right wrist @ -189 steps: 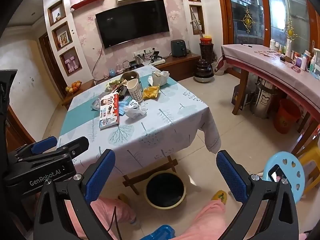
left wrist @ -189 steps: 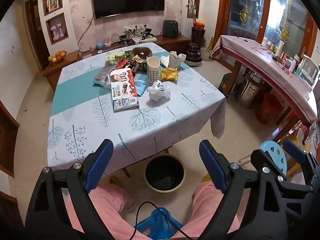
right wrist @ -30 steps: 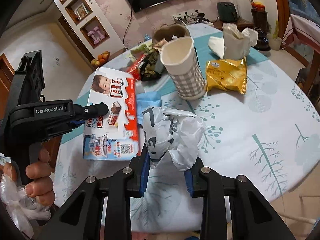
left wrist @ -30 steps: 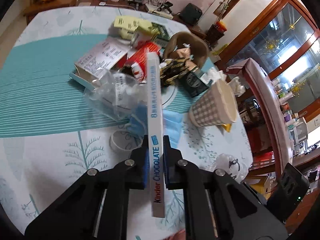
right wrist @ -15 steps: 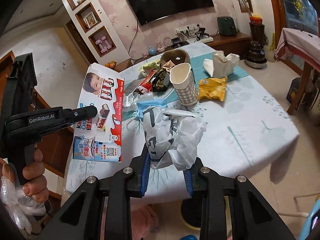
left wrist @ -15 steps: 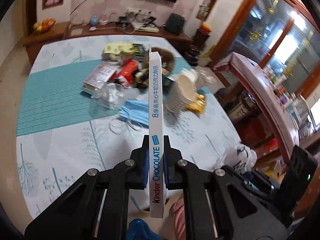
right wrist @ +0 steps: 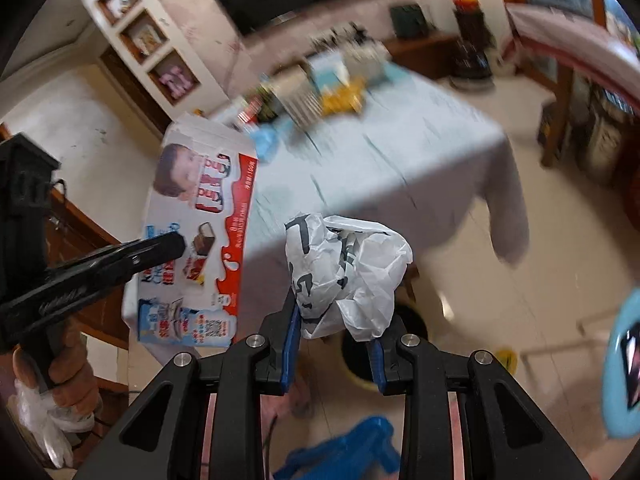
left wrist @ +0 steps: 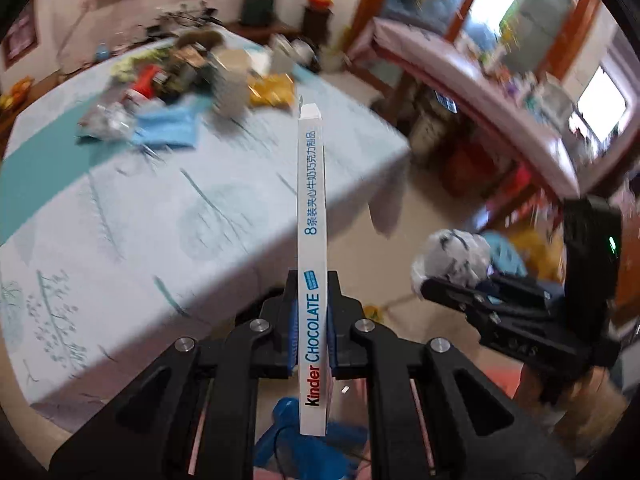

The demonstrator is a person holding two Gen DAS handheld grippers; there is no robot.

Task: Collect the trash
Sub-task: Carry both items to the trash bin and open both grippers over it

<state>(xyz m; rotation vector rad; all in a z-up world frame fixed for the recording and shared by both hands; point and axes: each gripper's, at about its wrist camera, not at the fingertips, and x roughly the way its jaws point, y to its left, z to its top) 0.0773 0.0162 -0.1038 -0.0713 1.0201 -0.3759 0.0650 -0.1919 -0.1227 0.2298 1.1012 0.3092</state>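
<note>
Black tool (right wrist: pixel 334 344), blue pads (right wrist: pixel 291 340), silver screws, perhaps pink trousers

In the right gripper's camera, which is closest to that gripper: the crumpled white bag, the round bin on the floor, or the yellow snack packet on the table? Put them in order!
1. Crumpled white bag: clamped in the right gripper.
2. Round bin: on the floor just below, partly hidden.
3. Yellow snack packet: far across the table.

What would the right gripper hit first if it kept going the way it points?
Probably the bin on the floor, dark behind the crumpled bag that the right gripper holds; depth is unclear, and the table edge sits above that line.
</note>
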